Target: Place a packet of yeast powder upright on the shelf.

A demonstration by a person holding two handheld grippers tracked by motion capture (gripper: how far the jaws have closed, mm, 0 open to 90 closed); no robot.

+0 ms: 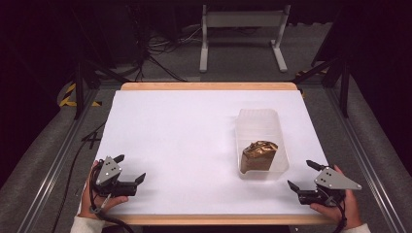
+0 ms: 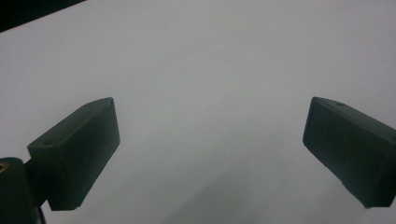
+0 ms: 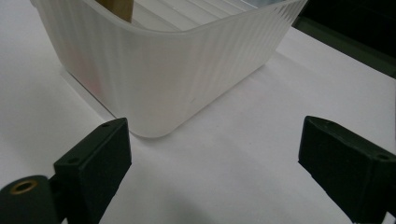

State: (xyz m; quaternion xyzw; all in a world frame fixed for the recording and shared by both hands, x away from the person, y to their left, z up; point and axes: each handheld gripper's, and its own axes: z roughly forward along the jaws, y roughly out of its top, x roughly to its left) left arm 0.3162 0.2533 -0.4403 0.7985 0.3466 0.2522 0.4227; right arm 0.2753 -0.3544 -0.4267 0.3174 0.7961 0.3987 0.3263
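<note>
A translucent ribbed plastic bin (image 1: 260, 121) stands on the right half of the white table (image 1: 184, 141). Inside it, at its near end, sits a crumpled brown and gold packet (image 1: 259, 155). My right gripper (image 1: 302, 175) rests near the table's front right corner, open and empty, just right of the bin. In the right gripper view the bin's wall (image 3: 159, 79) rises close ahead of the spread jaws, with a sliver of the packet (image 3: 119, 8) above the rim. My left gripper (image 1: 129, 168) lies at the front left, open, nothing between its jaws (image 2: 210, 140).
The table has a wooden edge (image 1: 209, 86) at the far side. Metal rails run along both sides of the table. Beyond it are cables on the floor and a white stand (image 1: 243, 29). Bare white surface spans the left and middle.
</note>
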